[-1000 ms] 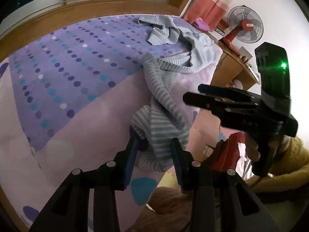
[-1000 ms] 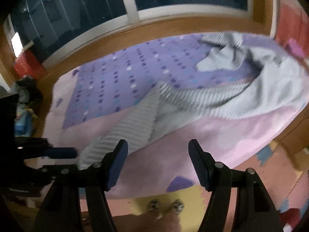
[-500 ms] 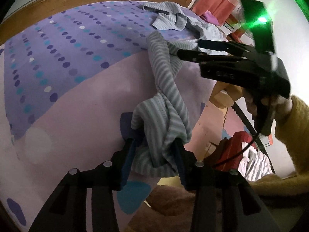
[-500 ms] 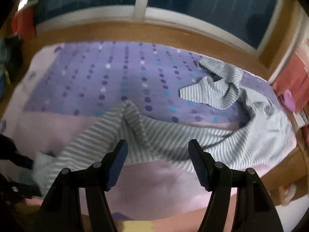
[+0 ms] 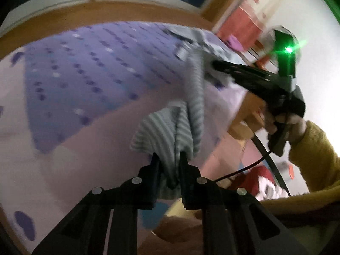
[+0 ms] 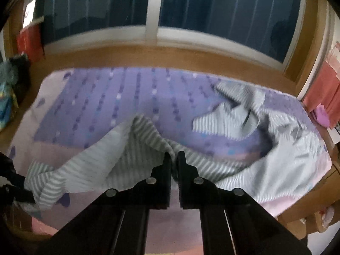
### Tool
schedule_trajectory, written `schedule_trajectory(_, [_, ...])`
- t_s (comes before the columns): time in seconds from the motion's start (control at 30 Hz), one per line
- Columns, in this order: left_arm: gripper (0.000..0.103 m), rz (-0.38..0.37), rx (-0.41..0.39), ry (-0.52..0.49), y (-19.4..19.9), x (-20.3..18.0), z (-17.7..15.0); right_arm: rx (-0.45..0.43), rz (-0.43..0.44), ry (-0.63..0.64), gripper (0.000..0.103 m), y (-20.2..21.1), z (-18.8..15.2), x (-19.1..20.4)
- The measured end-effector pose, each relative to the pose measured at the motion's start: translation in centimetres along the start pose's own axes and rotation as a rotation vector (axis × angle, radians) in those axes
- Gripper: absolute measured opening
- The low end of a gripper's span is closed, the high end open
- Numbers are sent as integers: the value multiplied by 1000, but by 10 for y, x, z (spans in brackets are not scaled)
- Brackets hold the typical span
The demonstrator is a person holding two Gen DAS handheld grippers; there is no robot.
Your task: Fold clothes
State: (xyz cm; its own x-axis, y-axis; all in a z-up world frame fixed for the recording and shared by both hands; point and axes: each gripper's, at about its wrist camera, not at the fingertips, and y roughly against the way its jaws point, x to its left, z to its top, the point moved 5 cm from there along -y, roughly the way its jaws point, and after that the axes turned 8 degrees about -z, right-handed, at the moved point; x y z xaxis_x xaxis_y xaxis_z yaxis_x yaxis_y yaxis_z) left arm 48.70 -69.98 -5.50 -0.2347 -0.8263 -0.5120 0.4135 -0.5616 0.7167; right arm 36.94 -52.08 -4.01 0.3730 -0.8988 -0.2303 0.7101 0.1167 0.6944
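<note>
A grey-and-white striped garment (image 6: pixel 286 148) sprawls across the right half of the bed (image 6: pixel 95 97) and trails toward its near edge. In the left wrist view my left gripper (image 5: pixel 169 157) has the bunched end of the garment (image 5: pixel 161 131) between its jaws, which are closing and pinch the cloth. My right gripper (image 6: pixel 174 155) is shut on a raised fold in the garment's middle. That gripper (image 5: pixel 214 63) also shows in the left wrist view, at the far stretch of the cloth. At the left edge of the right wrist view, the left gripper (image 6: pixel 12 182) holds the garment's end.
A purple dotted cover (image 5: pixel 85 74) lies over the pink sheet. A wooden sill (image 6: pixel 170 57) and dark window run behind the bed. Pink curtains (image 6: pixel 325 93) and a wooden desk (image 5: pixel 244 123) stand to the right. A hand in a yellow sleeve (image 5: pixel 314 148) holds the right gripper.
The right gripper came in over the garment and shut on a fold of it. The left gripper's jaws narrowed on the bunched end, and the cloth between the two grippers rose off the bed.
</note>
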Motion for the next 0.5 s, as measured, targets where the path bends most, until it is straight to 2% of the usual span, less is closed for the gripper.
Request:
schedule_trajectory(0.1, [17, 53, -27, 74, 7, 27, 7, -4, 11, 22, 4, -22, 23, 0])
schedule_trajectory(0.23, [18, 104, -58, 162, 8, 57, 16, 40, 37, 85, 4, -78, 49, 18])
schedule_trajectory(0.4, [27, 107, -73, 234, 5, 65, 22, 138, 35, 156, 5, -146, 58, 47])
schedule_trajectory(0.43, [27, 110, -79, 238, 9, 64, 21, 113, 18, 152, 8, -150, 60, 49])
schedule_trajectory(0.5, [27, 136, -90, 237, 20, 61, 18, 104, -4, 153, 8, -156, 60, 51])
